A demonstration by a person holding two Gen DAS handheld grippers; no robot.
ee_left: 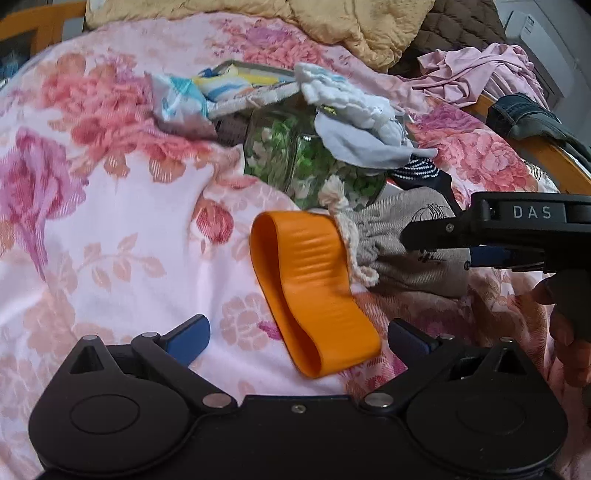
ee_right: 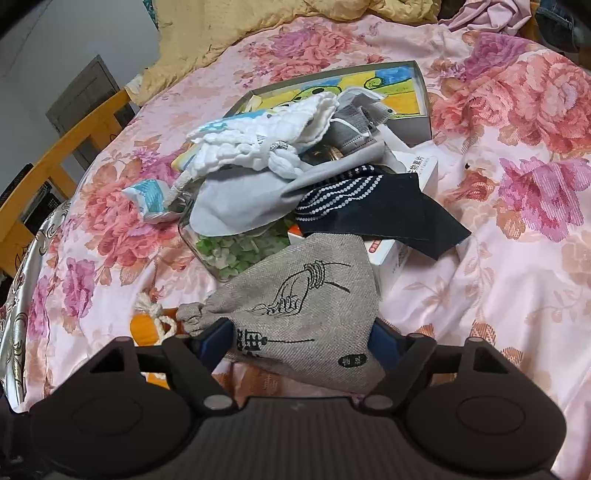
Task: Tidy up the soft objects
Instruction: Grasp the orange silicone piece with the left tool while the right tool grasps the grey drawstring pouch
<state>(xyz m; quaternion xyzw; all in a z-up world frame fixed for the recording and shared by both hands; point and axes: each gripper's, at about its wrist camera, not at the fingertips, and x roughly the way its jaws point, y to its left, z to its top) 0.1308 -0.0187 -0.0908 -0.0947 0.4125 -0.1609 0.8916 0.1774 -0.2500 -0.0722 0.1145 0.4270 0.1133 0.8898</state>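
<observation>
Here, right tool (ee_right: 299, 343): blue fingers (ee_right: 212, 341) sit on either side of the grey drawstring pouch (ee_right: 306, 295), closed against its lower part; pouch printed with a black line drawing of a hand. Its white cord (ee_right: 157, 314) trails off to the left. From the left wrist view the same tool (ee_left: 436, 240) comes in from the right, nose pressed into the pouch (ee_left: 402, 240), with the person's hand (ee_left: 569, 332) on the grip at the frame edge.

Left tool (ee_left: 297, 334): jaws spread wide, gripping nothing. The orange rubber band (ee_left: 310, 288) lies flat on the bed between and just ahead of the fingers, its far end touching the pouch cord (ee_left: 347, 229).

Beyond the pouch, a heap: a clear jar of green and white bits (ee_right: 236, 251) on its side, a pale grey cloth (ee_right: 236, 210) draped over it, a white knobbly cloth (ee_right: 258, 136) on top. A dark navy sock with white dotted stripes (ee_right: 373, 203) lies right of the grey cloth, over a white carton (ee_right: 391, 258). Behind the heap, a shallow box with a colourful drawing inside (ee_right: 406, 92).

All rests on the pink floral bedspread (ee_left: 92, 221). A yellow quilt (ee_right: 229, 33) is bunched at the far edge; lilac clothing (ee_left: 476, 74) lies far right. Wooden bed rail (ee_right: 55, 158) along the left.
</observation>
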